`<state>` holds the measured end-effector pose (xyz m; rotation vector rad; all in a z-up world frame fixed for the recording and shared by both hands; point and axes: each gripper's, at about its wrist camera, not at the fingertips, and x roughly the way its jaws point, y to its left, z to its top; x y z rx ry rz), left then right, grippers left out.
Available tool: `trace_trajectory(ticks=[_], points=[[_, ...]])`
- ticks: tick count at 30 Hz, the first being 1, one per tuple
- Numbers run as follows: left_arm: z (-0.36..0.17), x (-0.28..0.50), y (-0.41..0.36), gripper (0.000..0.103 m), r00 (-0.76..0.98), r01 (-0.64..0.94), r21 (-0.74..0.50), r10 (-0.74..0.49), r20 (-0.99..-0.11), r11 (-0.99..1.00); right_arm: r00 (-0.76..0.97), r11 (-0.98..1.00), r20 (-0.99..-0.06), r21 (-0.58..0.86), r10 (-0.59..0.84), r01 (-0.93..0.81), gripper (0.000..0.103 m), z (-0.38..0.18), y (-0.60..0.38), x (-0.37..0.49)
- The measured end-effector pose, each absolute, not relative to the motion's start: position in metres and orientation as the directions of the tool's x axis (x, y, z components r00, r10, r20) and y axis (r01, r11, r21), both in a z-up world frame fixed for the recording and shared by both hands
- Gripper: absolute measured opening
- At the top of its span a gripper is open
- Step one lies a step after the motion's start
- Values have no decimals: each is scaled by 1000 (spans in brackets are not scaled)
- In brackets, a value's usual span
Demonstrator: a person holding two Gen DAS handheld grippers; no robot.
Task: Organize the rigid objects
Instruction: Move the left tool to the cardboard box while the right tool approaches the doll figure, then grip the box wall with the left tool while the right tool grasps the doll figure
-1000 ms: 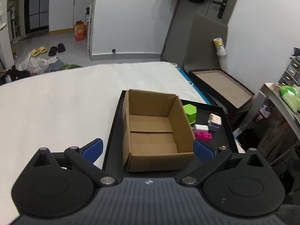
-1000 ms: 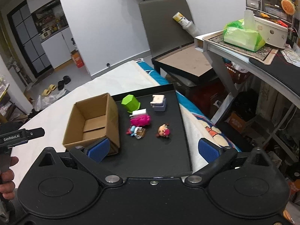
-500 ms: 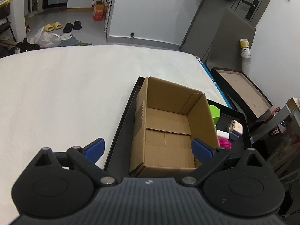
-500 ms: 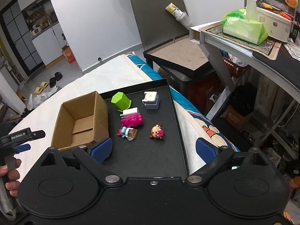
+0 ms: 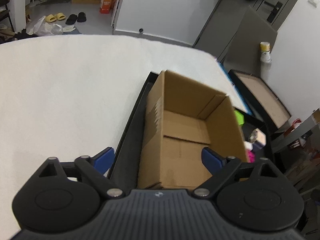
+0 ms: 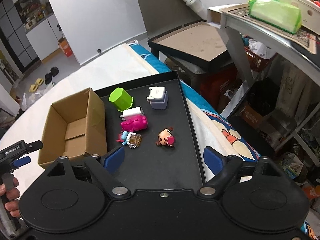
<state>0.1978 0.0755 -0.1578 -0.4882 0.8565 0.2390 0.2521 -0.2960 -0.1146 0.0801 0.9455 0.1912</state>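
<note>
An empty cardboard box (image 6: 75,124) stands at the left end of a black tray (image 6: 180,160); it also shows in the left wrist view (image 5: 190,132). On the tray lie a green hexagonal cup (image 6: 120,99), a white charger (image 6: 132,113), a magenta toy (image 6: 134,124), a small blue-and-brown figure (image 6: 130,138), a pink-haired doll (image 6: 165,138) and a white-and-lilac block (image 6: 158,99). My right gripper (image 6: 165,158) is open and empty above the tray's near part. My left gripper (image 5: 158,158) is open and empty over the box's near left corner.
The tray lies on a white bed (image 5: 70,92). A low black table with a brown top (image 6: 192,40) stands beyond it. A grey desk (image 6: 270,34) with a green tissue pack (image 6: 276,16) is at the right. Clutter fills the floor under the desk.
My left gripper has moved closer to the box and to the left, so the box fills more of its view. My right gripper has come nearer to the tray and toys.
</note>
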Motion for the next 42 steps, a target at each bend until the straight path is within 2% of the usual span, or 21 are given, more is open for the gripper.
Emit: trace_trajectory(ticks=[2,4,9,12,18,21,22,30,35,37,38,39,42], points=[[-164,201,75,87,620,-393,-295,15,-784,871,559,981,-806,153,195,-122,84,-121,-292,258],[-169,203,79,79,614,-401,-323,-10,-789,857,546,980,-814,164,199,-113,84,-128,-289,265],[-183,204,88,71,598,-423,-374,-56,-799,825,512,980,-836,177,199,-92,82,-147,-282,281],[-188,205,95,62,594,-448,-409,-77,-801,795,494,981,-848,175,193,-83,78,-158,-276,291],[-193,206,99,53,597,-441,-440,-111,-795,782,469,983,-864,176,182,-57,76,-177,-268,313],[-198,208,98,40,599,-448,-444,-108,-793,776,454,984,-874,169,172,-48,76,-189,-265,325],[-201,212,97,31,589,-450,-445,-117,-800,775,449,986,-879,160,164,-47,76,-193,-264,328],[-202,213,99,30,596,-462,-434,-92,-798,774,413,989,-900,150,137,1,68,-221,-265,347],[-200,214,100,30,598,-458,-422,-79,-797,782,398,988,-908,154,134,18,67,-232,-268,352],[-199,216,98,30,597,-458,-420,-79,-799,784,386,988,-914,149,126,31,63,-238,-269,355],[-199,217,98,30,597,-456,-419,-80,-798,785,385,986,-913,160,134,36,51,-240,-271,355],[-198,217,98,30,598,-453,-418,-79,-797,787,383,983,-911,181,152,39,32,-243,-272,356],[-198,217,98,30,597,-453,-415,-78,-799,789,376,969,-908,232,185,84,31,-246,-281,358]])
